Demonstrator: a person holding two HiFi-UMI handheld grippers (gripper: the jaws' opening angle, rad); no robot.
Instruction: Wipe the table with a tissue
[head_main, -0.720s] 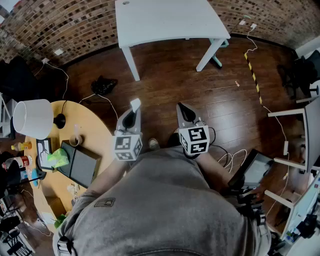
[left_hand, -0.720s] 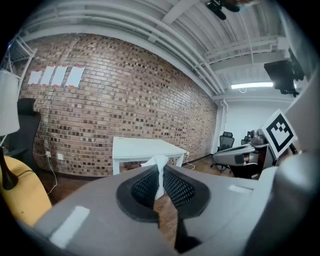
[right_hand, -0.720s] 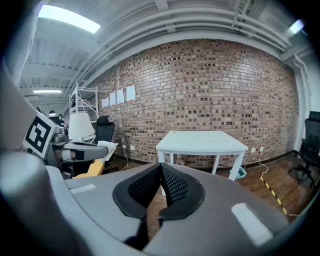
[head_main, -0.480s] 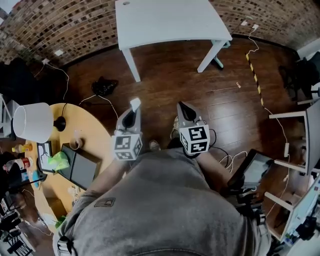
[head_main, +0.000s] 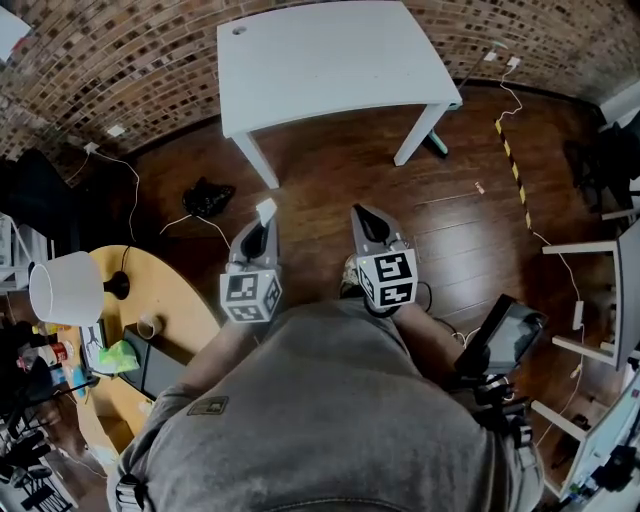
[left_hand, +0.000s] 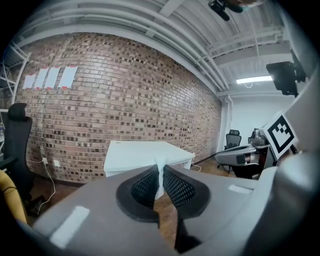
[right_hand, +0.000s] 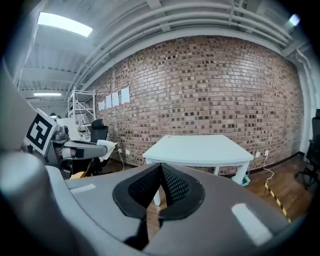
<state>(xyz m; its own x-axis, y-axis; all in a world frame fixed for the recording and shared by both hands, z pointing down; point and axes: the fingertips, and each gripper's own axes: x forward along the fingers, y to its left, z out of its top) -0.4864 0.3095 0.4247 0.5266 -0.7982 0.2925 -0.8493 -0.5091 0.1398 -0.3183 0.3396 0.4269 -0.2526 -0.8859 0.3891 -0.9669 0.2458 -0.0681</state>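
Observation:
A white rectangular table (head_main: 330, 60) stands by the brick wall, ahead of me across the wooden floor. My left gripper (head_main: 261, 220) is held in front of my body, shut on a small white tissue (head_main: 267, 208) that sticks up past its tips. In the left gripper view the tissue (left_hand: 159, 176) stands pinched between the closed jaws of that gripper (left_hand: 160, 169), with the table (left_hand: 145, 152) beyond. My right gripper (head_main: 359, 214) is level with it, shut and holding nothing; in its own view the gripper (right_hand: 161, 167) points at the table (right_hand: 200, 147).
A round wooden table (head_main: 175, 290) with a white lamp (head_main: 67, 288) and clutter lies at my left. A black bag (head_main: 206, 197), cables (head_main: 515, 80) and a strip of yellow-black tape (head_main: 510, 150) lie on the floor. Shelving and a chair (head_main: 500, 340) stand at the right.
The white table has come further into the head view and the round wooden table has slid away to the left. Both grippers keep their pose and stay shut.

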